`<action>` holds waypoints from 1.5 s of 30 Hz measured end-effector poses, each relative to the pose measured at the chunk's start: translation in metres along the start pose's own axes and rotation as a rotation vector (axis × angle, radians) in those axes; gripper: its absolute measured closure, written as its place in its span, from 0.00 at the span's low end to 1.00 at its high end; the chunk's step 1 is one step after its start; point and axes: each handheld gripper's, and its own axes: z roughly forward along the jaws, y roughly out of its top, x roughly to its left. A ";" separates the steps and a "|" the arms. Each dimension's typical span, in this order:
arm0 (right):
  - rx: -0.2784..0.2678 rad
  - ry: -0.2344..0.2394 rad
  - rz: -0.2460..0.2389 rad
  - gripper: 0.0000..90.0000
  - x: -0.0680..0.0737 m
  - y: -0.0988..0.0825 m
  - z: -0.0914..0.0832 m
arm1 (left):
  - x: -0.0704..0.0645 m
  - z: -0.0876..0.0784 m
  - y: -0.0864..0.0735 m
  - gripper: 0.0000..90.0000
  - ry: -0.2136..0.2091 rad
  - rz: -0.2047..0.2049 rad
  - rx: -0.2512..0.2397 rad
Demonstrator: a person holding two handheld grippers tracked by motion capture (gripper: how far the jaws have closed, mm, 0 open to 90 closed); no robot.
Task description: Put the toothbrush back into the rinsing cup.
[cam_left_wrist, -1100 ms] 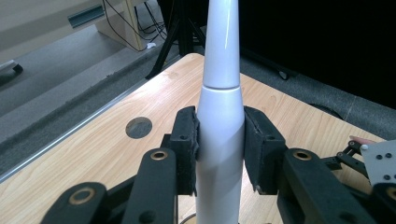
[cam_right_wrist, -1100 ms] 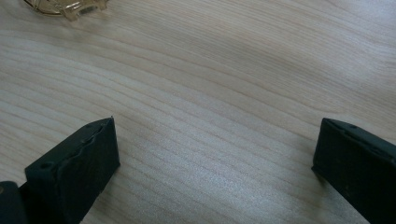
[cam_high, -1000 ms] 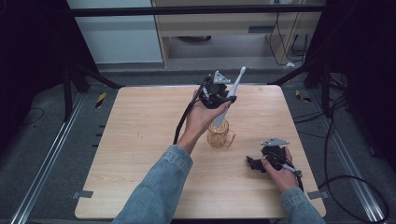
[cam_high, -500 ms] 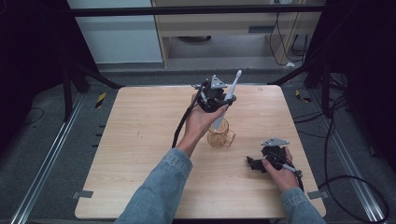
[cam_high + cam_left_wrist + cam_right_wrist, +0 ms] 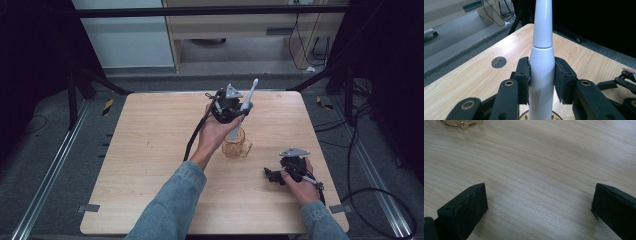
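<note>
Now left tool (image 5: 541, 75) clenched on white toothbrush (image 5: 542, 62), upright above amber glass cup (image 5: 236, 145); right tool (image 5: 539, 202) released, resting near right on worktop (image 5: 150, 150).

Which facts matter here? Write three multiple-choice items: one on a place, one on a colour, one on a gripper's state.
1. The right gripper is:
A) above the cup
B) low over the table, right of the cup
C) on the floor
2. The toothbrush is:
A) white
B) red
C) black
3. The left gripper is:
A) wide open
B) shut on the toothbrush
C) shut on the cup

B, the high view shows it there; A, its body is white; B, both fingers press its handle.
</note>
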 end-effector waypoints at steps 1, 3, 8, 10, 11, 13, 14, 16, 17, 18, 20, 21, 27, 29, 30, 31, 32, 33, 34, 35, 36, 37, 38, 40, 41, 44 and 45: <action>0.000 0.001 0.001 0.00 0.000 0.000 0.000 | 0.000 0.000 -0.001 0.75 0.001 0.001 0.001; 0.000 0.000 0.000 0.00 0.000 0.000 0.000 | 0.000 0.001 -0.003 0.75 -0.001 0.000 0.001; 0.000 0.000 0.000 0.00 0.000 0.000 0.000 | 0.000 0.002 -0.007 0.75 -0.005 -0.001 0.006; -0.001 0.000 0.000 0.00 0.000 0.000 0.000 | 0.000 0.003 -0.009 0.75 -0.010 -0.004 0.005; 0.000 0.001 0.002 0.00 0.000 0.000 0.000 | 0.000 0.003 -0.009 0.75 -0.011 -0.002 0.004; 0.000 0.001 0.000 0.00 0.000 0.000 0.000 | 0.000 0.003 -0.010 0.75 -0.012 -0.003 0.002; 0.000 0.000 -0.001 0.00 0.000 0.000 0.000 | 0.000 0.003 -0.011 0.75 -0.012 -0.004 0.002; -0.001 0.000 -0.001 0.00 0.000 0.000 0.000 | 0.000 0.003 -0.011 0.75 -0.011 -0.005 0.003; -0.001 0.000 0.000 0.00 0.000 0.000 0.000 | 0.000 0.003 -0.013 0.75 -0.010 -0.006 0.004; 0.000 0.000 -0.001 0.00 0.000 0.000 0.000 | 0.000 0.003 -0.013 0.75 -0.010 -0.005 0.005; 0.000 -0.001 -0.002 0.00 0.000 0.000 0.000 | 0.000 0.004 -0.014 0.75 -0.011 -0.004 0.007; 0.001 0.000 0.000 0.00 0.000 0.000 0.000 | 0.000 0.004 -0.014 0.75 -0.012 -0.002 0.009; 0.000 0.001 0.001 0.00 0.000 0.000 0.000 | -0.001 0.005 -0.017 0.75 -0.012 0.004 0.014; -0.001 0.000 -0.002 0.00 0.000 0.000 0.000 | -0.001 0.005 -0.018 0.75 -0.010 0.004 0.015; -0.001 0.000 0.001 0.00 0.000 0.000 0.000 | 0.000 0.006 -0.018 0.75 -0.009 0.003 0.018; -0.001 0.000 0.000 0.00 0.000 0.000 0.000 | 0.000 0.006 -0.019 0.75 -0.009 0.000 0.017; 0.000 0.001 0.001 0.00 0.000 0.000 0.000 | 0.000 0.006 -0.020 0.75 -0.009 -0.002 0.018; 0.000 0.000 -0.001 0.00 0.000 0.000 0.000 | 0.001 0.006 -0.020 0.75 -0.009 -0.001 0.019; 0.000 0.001 0.002 0.00 0.000 0.000 0.000 | 0.000 0.007 -0.021 0.75 -0.008 0.000 0.019; 0.000 0.001 0.003 0.00 0.000 0.000 0.000 | 0.000 0.007 -0.021 0.75 -0.009 0.000 0.018; 0.000 0.001 0.002 0.00 0.000 0.000 0.000 | 0.000 0.007 -0.022 0.75 -0.010 -0.001 0.017; -0.001 0.001 0.001 0.00 0.000 0.000 0.000 | 0.000 0.007 -0.022 0.75 -0.011 -0.003 0.017; 0.000 0.000 0.000 0.00 0.000 0.000 0.000 | 0.000 0.007 -0.023 0.74 -0.011 -0.003 0.016; 0.000 0.001 0.002 0.00 0.000 0.000 0.000 | 0.001 0.007 -0.024 0.75 -0.011 0.000 0.023; 0.000 0.000 0.000 0.00 0.000 0.000 0.000 | 0.001 0.007 -0.024 0.75 -0.011 0.000 0.024; 0.000 0.000 -0.001 0.00 0.000 0.000 0.000 | 0.001 0.007 -0.025 0.75 -0.011 -0.001 0.026; -0.001 0.001 0.001 0.00 0.000 0.000 0.000 | 0.001 0.007 -0.025 0.75 -0.011 -0.001 0.026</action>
